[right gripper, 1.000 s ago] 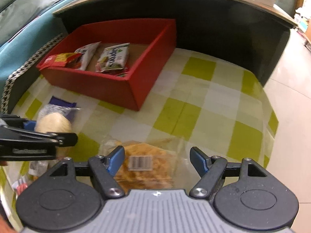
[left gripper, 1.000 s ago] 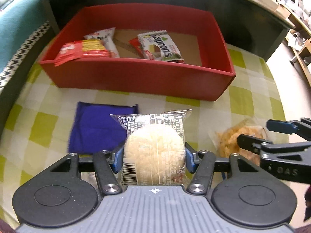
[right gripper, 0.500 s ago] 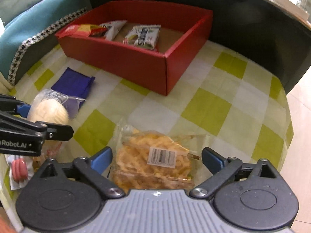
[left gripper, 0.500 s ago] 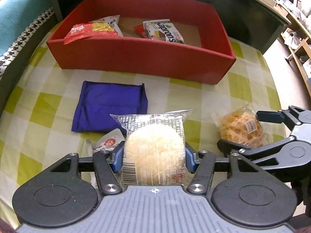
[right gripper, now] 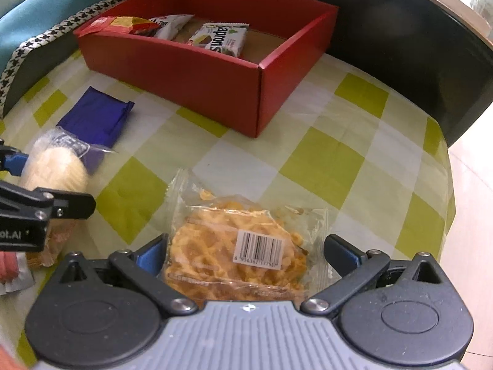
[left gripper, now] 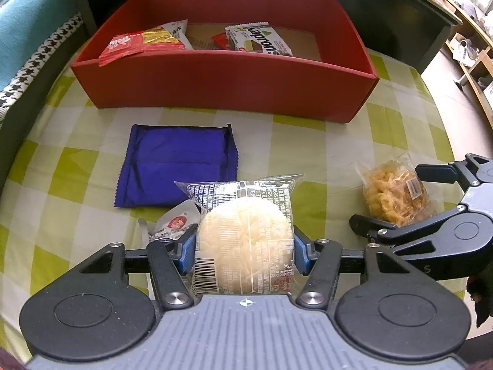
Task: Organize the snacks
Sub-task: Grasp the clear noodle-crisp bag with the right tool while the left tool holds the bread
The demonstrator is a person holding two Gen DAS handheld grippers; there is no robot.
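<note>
Your clear-wrapped round pale cake [left gripper: 245,240] stands upright at lower centre of the left view. The clear bag of golden waffle pieces [right gripper: 243,246] lies flat at lower centre. The open red cardboard box [left gripper: 215,83] at top holds 4 packets.

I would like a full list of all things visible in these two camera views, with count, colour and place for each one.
red box: 1, red, far side of the table, open top
snack packets in the box: at least 4, red, white and green, on the box floor, left and middle
blue packet: 1, dark blue, flat on the cloth in front of the box
pale round cake pack: 1, cream in clear wrap, between the left gripper's pads
waffle pack: 1, golden in clear wrap, on the cloth between the right gripper's open jaws
small sachets: several, white and red, near left, count unclear
tablecloth: 1, green and white check
left gripper: 1, black, blue pads
right gripper: 1, black, blue pads
</note>
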